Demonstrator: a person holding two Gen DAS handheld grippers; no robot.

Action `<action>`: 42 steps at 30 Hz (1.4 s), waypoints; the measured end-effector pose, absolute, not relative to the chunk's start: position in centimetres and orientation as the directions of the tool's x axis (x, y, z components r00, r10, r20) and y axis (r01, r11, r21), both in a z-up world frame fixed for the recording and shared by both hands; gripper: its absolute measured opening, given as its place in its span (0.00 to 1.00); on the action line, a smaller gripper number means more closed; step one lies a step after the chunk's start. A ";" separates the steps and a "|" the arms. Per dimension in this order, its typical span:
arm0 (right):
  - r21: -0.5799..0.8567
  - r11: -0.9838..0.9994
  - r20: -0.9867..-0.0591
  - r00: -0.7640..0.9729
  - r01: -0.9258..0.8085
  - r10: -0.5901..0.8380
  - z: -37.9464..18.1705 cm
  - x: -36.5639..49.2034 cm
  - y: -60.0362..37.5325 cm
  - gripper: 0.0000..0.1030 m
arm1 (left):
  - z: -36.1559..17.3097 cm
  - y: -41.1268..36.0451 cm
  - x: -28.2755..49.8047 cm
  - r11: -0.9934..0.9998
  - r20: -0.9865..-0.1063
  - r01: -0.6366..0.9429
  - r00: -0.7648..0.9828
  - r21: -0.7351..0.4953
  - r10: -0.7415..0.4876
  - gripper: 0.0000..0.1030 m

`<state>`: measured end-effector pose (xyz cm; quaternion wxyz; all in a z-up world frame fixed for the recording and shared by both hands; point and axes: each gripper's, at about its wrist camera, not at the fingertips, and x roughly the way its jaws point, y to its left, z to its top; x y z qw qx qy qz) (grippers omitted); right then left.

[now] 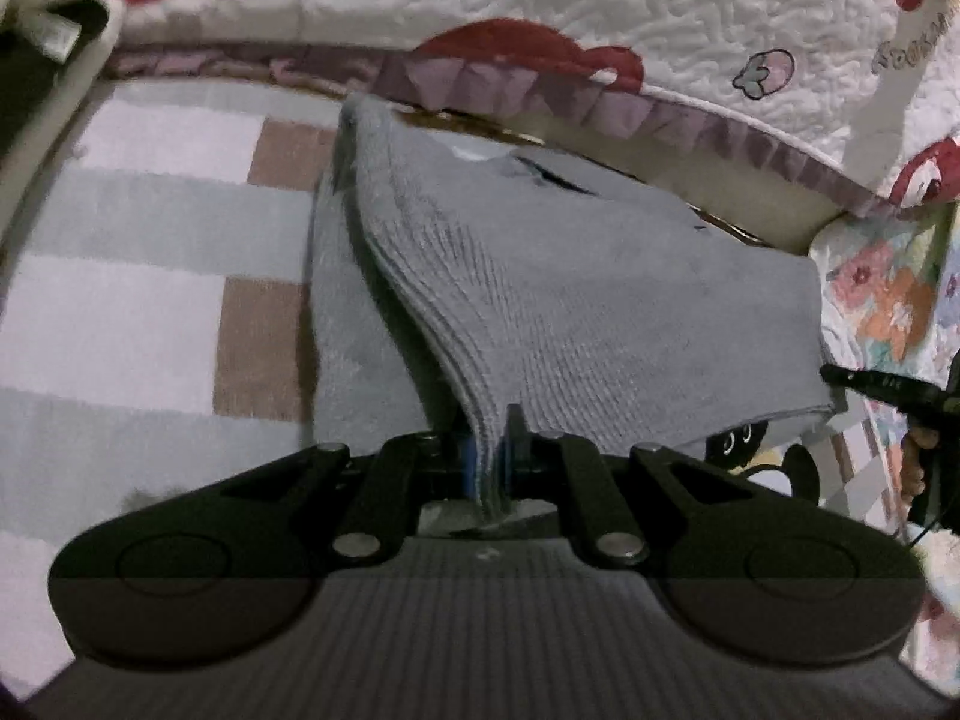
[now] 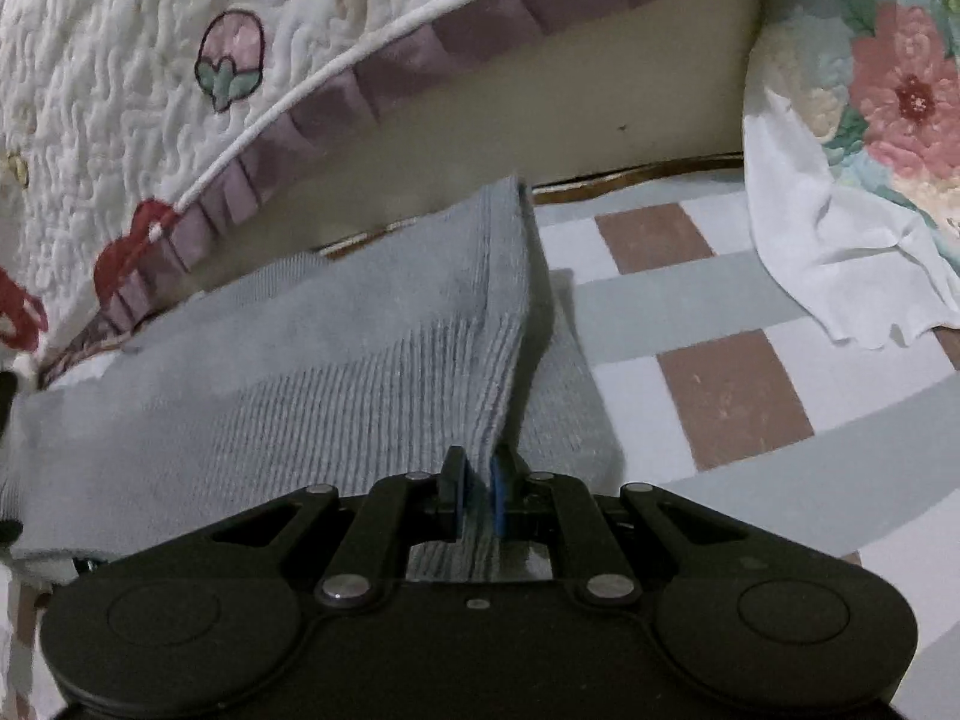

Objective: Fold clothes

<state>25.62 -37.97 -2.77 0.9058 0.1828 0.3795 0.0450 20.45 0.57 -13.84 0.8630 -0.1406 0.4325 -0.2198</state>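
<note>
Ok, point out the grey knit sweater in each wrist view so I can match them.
Left wrist view: the grey knit sweater fills the centre, its ribbed hem pinched in the left tongs.
Right wrist view: it spreads centre-left, its hem pinched in the right tongs.
Shared landmark: the purple ruffle trim behind it.

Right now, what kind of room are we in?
Probably a bedroom. A quilted bedspread with a purple frill hangs over the bed's edge, a checked rug covers the floor, and a flowery blanket sits nearby. The grey sweater is being folded on the rug.
</note>
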 end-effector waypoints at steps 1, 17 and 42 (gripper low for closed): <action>0.357 0.932 -0.679 0.703 0.065 0.211 -3.1 25.5 -37.9 0.08 | -13.1 0.4 20.2 0.868 -0.679 0.280 0.543 -0.410 -0.495 0.08; 0.516 0.806 -0.600 0.794 0.290 0.098 -5.9 18.1 -38.6 0.46 | -10.7 2.2 18.0 0.929 -0.653 0.282 0.662 -0.238 -0.368 0.45; 0.827 0.382 -0.518 0.823 0.412 0.233 -13.5 15.3 -35.2 0.57 | -11.4 -5.0 16.0 0.931 -0.702 0.365 0.667 0.013 -0.251 0.58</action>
